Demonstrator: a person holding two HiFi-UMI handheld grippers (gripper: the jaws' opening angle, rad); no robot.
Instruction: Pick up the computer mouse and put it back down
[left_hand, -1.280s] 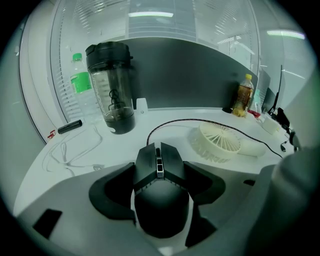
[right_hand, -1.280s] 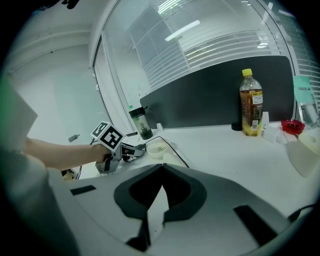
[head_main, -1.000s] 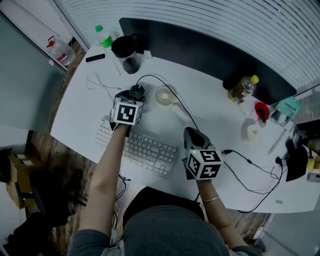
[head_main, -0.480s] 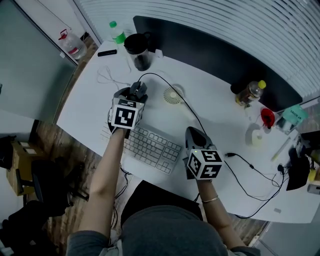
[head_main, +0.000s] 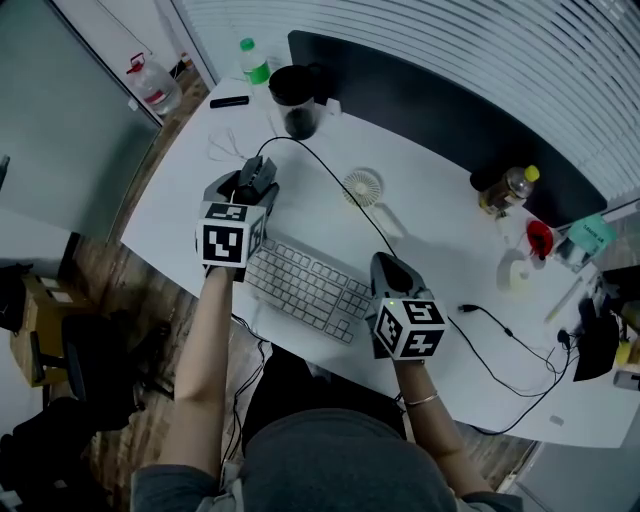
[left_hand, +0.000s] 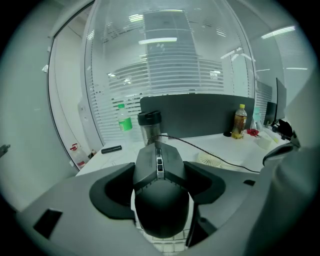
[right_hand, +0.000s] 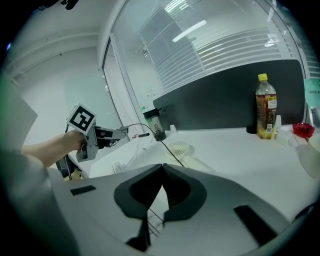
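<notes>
Both jaws of the left gripper clamp the computer mouse, now carried out toward the left edge of the table and clear of its surface. The pick-up looks done, and only the set-down remains. The right gripper sits pinched together, empty, at the near edge.

Head view: left gripper covers most of mouse, only front end w/ cable shows. Left end of keyboard under same gripper. Right gripper jaws hidden there by its own body. Bottle label: print too small to read.
</notes>
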